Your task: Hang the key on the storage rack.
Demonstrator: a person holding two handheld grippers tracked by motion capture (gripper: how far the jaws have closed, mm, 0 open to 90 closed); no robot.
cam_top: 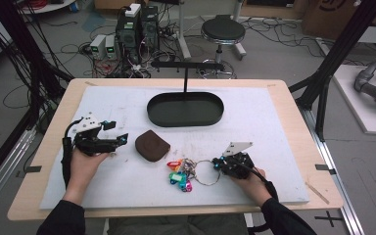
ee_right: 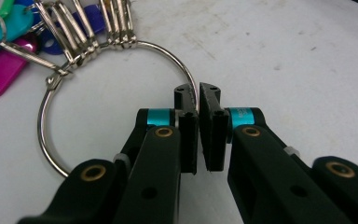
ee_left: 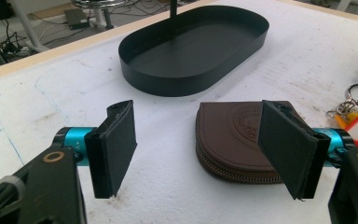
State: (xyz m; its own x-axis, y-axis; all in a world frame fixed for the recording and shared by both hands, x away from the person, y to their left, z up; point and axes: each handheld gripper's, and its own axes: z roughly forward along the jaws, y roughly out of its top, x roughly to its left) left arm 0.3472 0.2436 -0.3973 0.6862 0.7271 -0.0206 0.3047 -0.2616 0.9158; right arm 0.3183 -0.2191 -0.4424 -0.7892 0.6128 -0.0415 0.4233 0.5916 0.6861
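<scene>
The key ring [ee_right: 116, 107] lay flat on the white tabletop [cam_top: 274, 117] in front of my right hand, its coloured key tags [cam_top: 179, 175] fanned out on the side away from me, and I had the right tool [ee_right: 198, 100] pinched shut on the wire of the ring itself. I judged that the better hold, since the bare loop gave the narrow jaws one clean thing to grip while the tags could trail freely. The brown zipped coin pouch [ee_left: 235, 140] sat just beside the tags, between my two hands. My left tool [ee_left: 200, 149] was held low with its jaws wide apart, the pouch lying just beyond them and toward one jaw, lined up as though for a grasp. The black oval tray [cam_top: 185, 108], with its upright T-shaped stand [cam_top: 186, 66], stood empty farther back, a likely destination.
</scene>
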